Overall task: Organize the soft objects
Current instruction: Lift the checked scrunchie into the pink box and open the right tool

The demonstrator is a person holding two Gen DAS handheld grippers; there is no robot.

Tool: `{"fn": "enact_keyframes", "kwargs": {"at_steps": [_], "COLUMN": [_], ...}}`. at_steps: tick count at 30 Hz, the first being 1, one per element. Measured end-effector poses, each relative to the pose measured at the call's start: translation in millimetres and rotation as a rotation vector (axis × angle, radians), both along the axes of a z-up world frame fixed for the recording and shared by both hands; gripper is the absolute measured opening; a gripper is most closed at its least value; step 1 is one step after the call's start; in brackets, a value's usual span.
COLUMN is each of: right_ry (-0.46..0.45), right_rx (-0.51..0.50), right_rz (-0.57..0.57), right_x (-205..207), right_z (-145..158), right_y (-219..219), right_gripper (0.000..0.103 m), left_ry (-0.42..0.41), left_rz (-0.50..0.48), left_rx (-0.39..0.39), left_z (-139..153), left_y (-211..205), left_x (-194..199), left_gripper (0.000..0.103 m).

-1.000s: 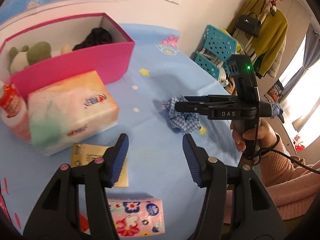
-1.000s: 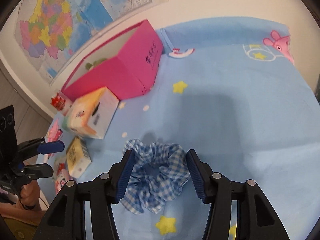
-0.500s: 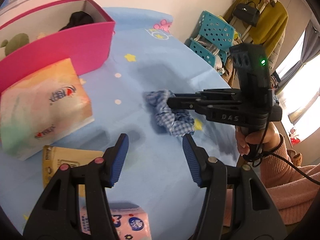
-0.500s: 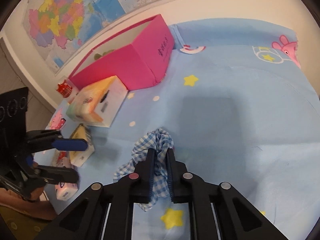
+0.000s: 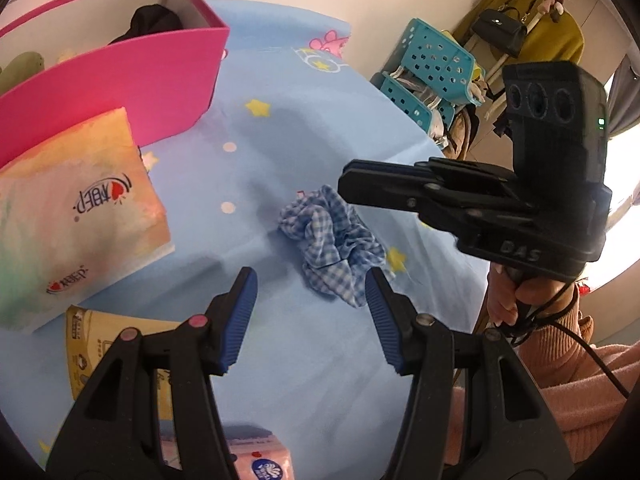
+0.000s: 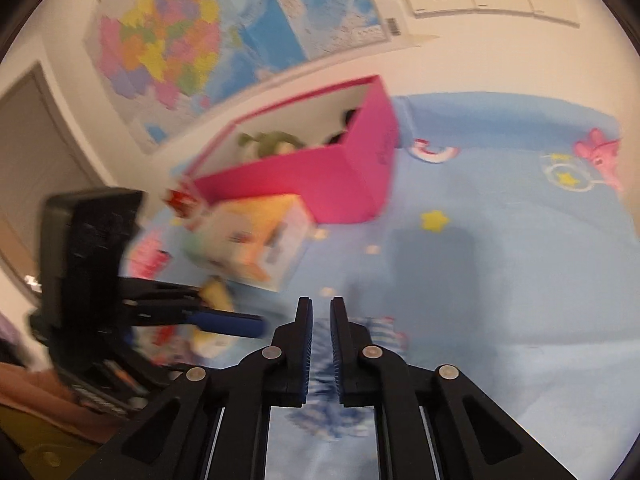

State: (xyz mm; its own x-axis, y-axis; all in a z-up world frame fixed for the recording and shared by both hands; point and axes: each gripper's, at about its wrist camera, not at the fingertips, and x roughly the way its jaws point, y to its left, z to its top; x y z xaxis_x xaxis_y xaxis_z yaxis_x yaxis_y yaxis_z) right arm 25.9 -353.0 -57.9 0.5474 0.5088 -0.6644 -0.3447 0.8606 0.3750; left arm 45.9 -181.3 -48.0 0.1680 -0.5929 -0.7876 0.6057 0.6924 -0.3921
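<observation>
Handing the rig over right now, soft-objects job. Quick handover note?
Right gripper: fingers have just closed, then eased open slightly, and pinch the checked scrunchie just above the blue cloth.
Left gripper: open, empty, hovering near the scrunchie.
Pink box: behind the tissue box.
Done: green plush and a black item are in the box.
Left: carry the scrunchie to the pink box and release. The grip looks shallow, so watch it.

Before my left gripper (image 5: 310, 314) lies the scrunchie (image 5: 334, 248); tissue box (image 5: 68, 216) left, storage box (image 5: 120, 88) behind it.
</observation>
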Motion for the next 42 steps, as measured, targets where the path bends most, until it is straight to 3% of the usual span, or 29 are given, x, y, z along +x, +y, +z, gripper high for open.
{"fn": "enact_keyframes", "kwargs": {"at_steps": [1,3,7,11,12,13,14,15,22,29,35,42], "right_ry": [0.011,0.035,0.082,0.097,0.092,0.093,0.093,0.091,0.028,-0.100,-0.208,-0.246], "right_rx": [-0.010,-0.030,-0.038,-0.038,-0.032,-0.023,-0.014,-0.006,0.066,0.099,0.106,0.086], "right_rz": [-0.011,-0.043,-0.024,-0.010,-0.007,0.000,0.009,0.014,0.048,0.101,0.117,0.100], "right_x": [1.4,3.5,7.1,9.6,9.8,9.3,9.3,9.0,5.0,19.0,54.2,98.5], "right_z": [-4.0,-14.7,-32.1,-39.6,-39.3,-38.9,-38.1,-37.4,-12.9,37.6,78.2,96.3], "right_y": [-2.7,-7.9,-6.8,-1.9,-1.6,-1.1,-1.0,-1.4,1.2,14.1,27.9,43.6], "right_gripper": [0.031,0.041,0.041,0.041,0.037,0.021,0.012,0.010,0.009,0.009,0.009,0.009], "left_ry": [0.000,-0.006,0.000,0.035,0.036,0.035,0.041,0.046,0.026,-0.085,-0.175,-0.175], "left_rz": [-0.001,-0.012,-0.036,-0.046,-0.044,-0.043,-0.043,-0.041,0.010,0.087,0.182,0.282], "left_rx": [0.004,0.013,0.042,0.080,0.082,0.075,0.066,0.057,-0.004,-0.051,-0.031,-0.020], "left_z": [-0.9,-1.8,-6.5,-16.7,-18.0,-17.2,-16.6,-16.1,1.2,48.6,85.0,97.6], "left_y": [-1.1,-5.9,-18.5,-29.6,-30.5,-30.2,-29.5,-28.2,-12.7,11.2,29.8,42.9], "left_x": [-0.1,-1.8,-2.1,1.7,2.6,3.1,3.9,4.7,11.0,24.5,57.4,107.8], "left_gripper": [0.058,0.058,0.057,0.039,0.037,0.037,0.034,0.030,0.025,0.025,0.025,0.025]}}
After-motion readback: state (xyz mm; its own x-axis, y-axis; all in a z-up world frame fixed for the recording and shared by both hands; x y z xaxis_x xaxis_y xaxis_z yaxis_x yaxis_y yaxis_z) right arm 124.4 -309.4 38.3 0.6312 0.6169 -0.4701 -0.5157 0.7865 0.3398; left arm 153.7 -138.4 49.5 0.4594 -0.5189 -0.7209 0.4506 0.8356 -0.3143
